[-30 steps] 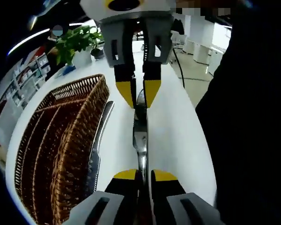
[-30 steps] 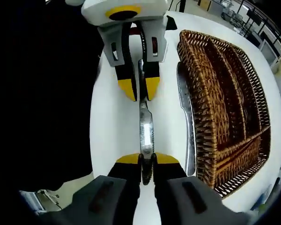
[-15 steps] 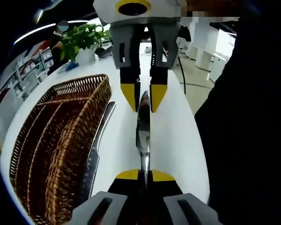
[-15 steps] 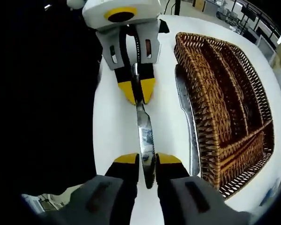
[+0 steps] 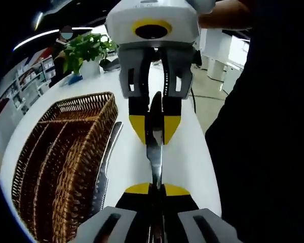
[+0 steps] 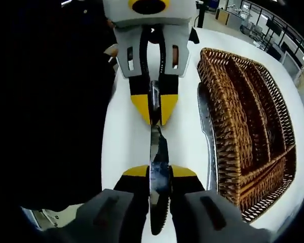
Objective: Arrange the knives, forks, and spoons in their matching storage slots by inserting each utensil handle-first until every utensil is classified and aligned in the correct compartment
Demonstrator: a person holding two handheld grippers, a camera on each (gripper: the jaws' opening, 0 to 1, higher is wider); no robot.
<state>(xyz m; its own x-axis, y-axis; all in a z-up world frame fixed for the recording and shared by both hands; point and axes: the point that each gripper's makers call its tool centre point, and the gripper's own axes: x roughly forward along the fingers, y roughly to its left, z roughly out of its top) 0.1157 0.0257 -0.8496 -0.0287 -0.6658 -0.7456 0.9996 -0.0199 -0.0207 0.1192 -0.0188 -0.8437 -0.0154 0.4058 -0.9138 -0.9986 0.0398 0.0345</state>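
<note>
Knife [image 6: 157, 167] lengthwise between tools, above table [image 6: 126, 136]

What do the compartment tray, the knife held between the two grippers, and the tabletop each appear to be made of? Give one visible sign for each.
Tray: woven wicker or rattan by its look, brown, with a plaited weave on walls and dividers.
Knife: probably polished steel; it is silver-grey, mirrors the light and has a serrated edge.
Tabletop: smooth, plain white, perhaps laminate; the exact material is unclear.

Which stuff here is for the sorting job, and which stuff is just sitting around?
For the job: knife held between both tongs; second knife on the table; wicker basket with slots; left tongs; right tongs.

Just sitting around: potted plant; shelves.
</note>
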